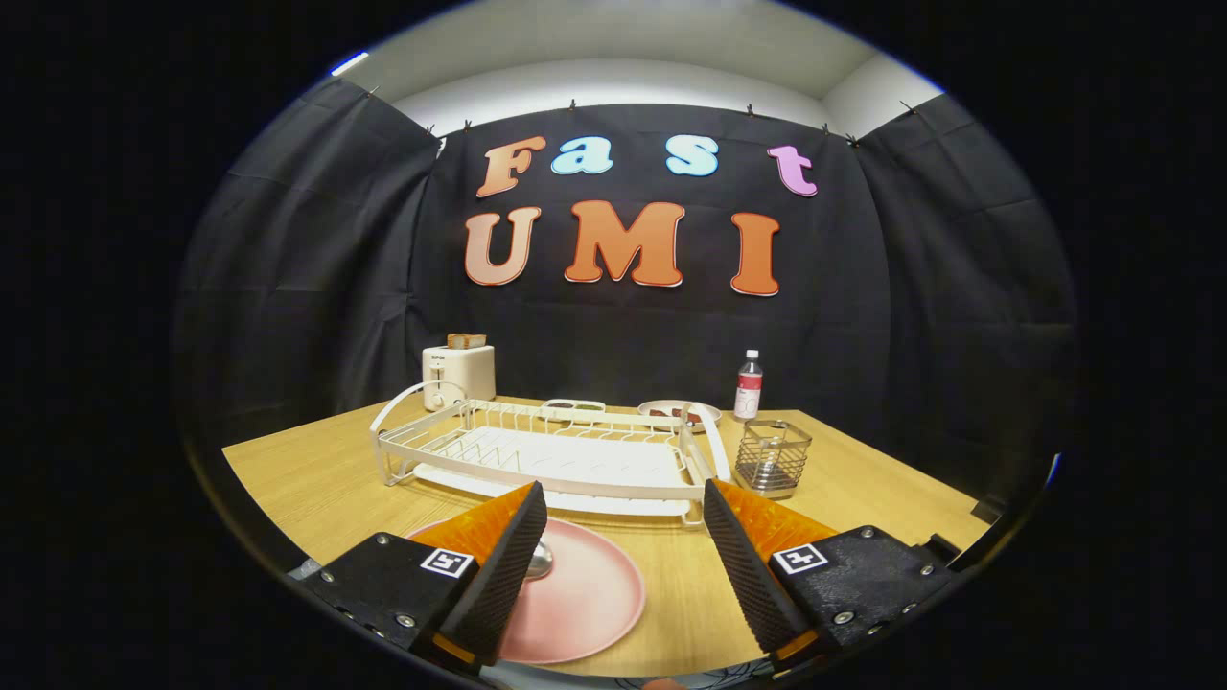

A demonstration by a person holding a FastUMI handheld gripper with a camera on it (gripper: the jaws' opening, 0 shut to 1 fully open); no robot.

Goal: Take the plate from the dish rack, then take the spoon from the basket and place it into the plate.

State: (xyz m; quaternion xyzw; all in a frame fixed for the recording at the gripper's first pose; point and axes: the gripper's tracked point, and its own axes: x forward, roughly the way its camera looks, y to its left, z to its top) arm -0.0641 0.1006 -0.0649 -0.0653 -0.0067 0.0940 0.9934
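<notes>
A: The claw (623, 537) stands spread wide over the worktop (316, 479), gripping nothing. Below it?

B: A round, matte pink plate (585, 594), with a shiny metal spoon (539, 561) seemingly in it. Beyond, the white wire dish rack (546, 450) and mesh basket (773, 458) look empty. Probably finished.
</notes>
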